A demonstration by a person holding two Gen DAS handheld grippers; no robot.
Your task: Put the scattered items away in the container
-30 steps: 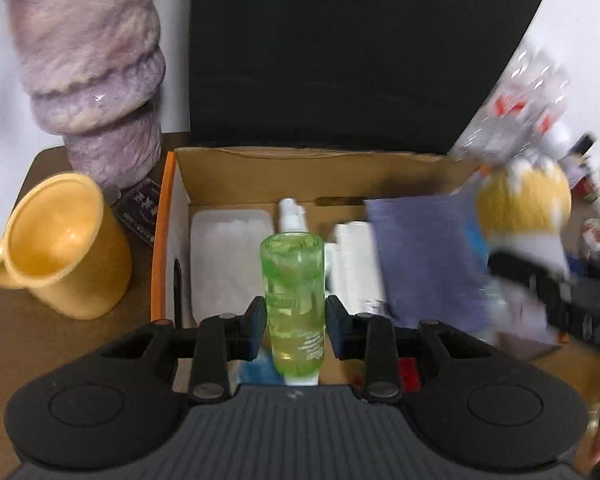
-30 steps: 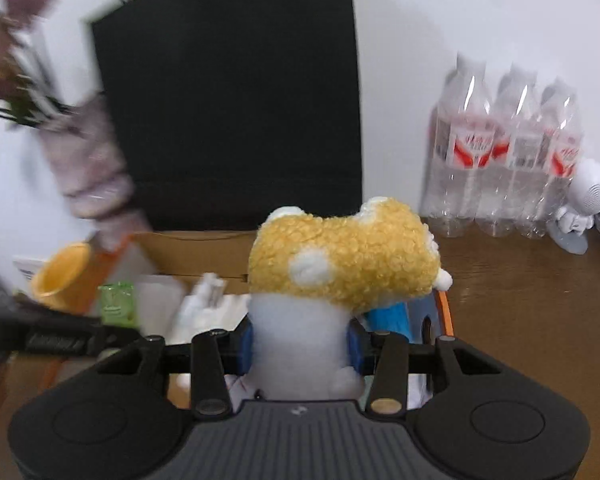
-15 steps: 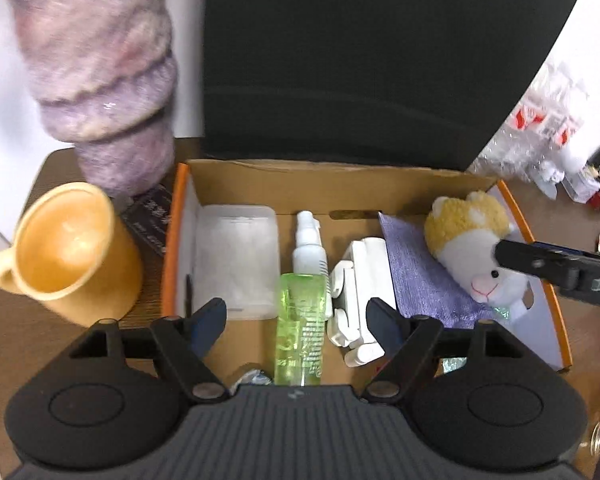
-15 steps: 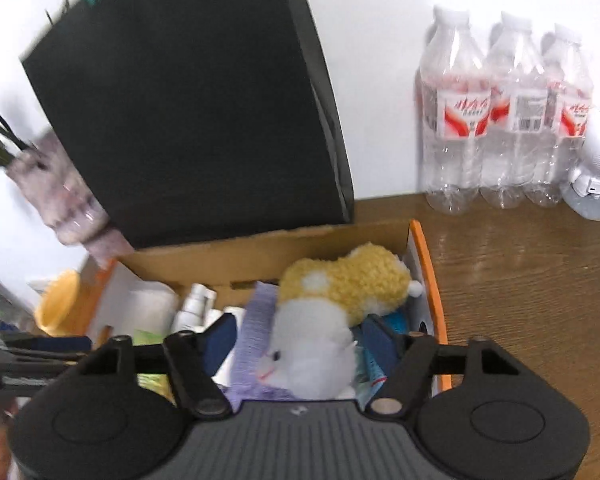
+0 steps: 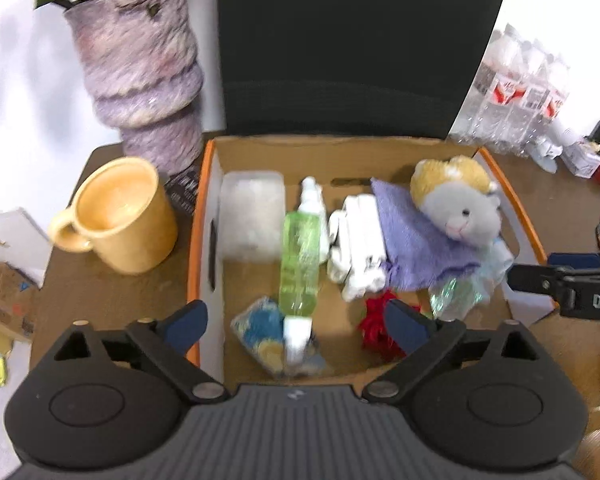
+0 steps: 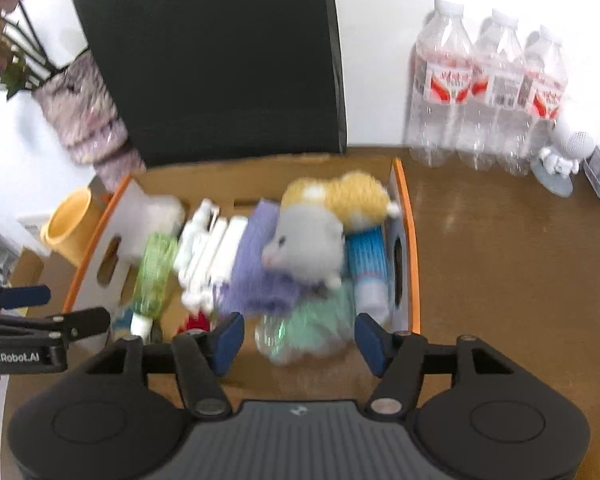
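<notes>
Between the spread blue pads of the left gripper [image 5: 296,322] lies a green translucent spray bottle [image 5: 300,264], flat on the floor of the orange-edged cardboard box [image 5: 198,240], white cap end nearest the jaws; nothing is clamped. Just left of that cap sits a blue-and-yellow knitted pad [image 5: 260,330], and by the right pad a red crumpled thing [image 5: 374,320]. Further out from the jaws: a frosted plastic tub [image 5: 252,212], a white folded bundle [image 5: 358,240] and a lilac cloth [image 5: 416,248], packed side by side, I'd say to save room.

Over to the right gripper [image 6: 298,340], jaws apart and empty too. Just ahead of them is a crinkly clear-green wrapper [image 6: 312,328], and beyond it a yellow-and-white plush hamster [image 6: 320,228], lying on the cloth against the far right wall, beside a blue ribbed roll [image 6: 366,256].

Beyond the box, a yellow ceramic mug [image 5: 120,216] and a purple ridged vase [image 5: 140,68] stand on the table, outside it; whether they count as clutter, I can't tell.
</notes>
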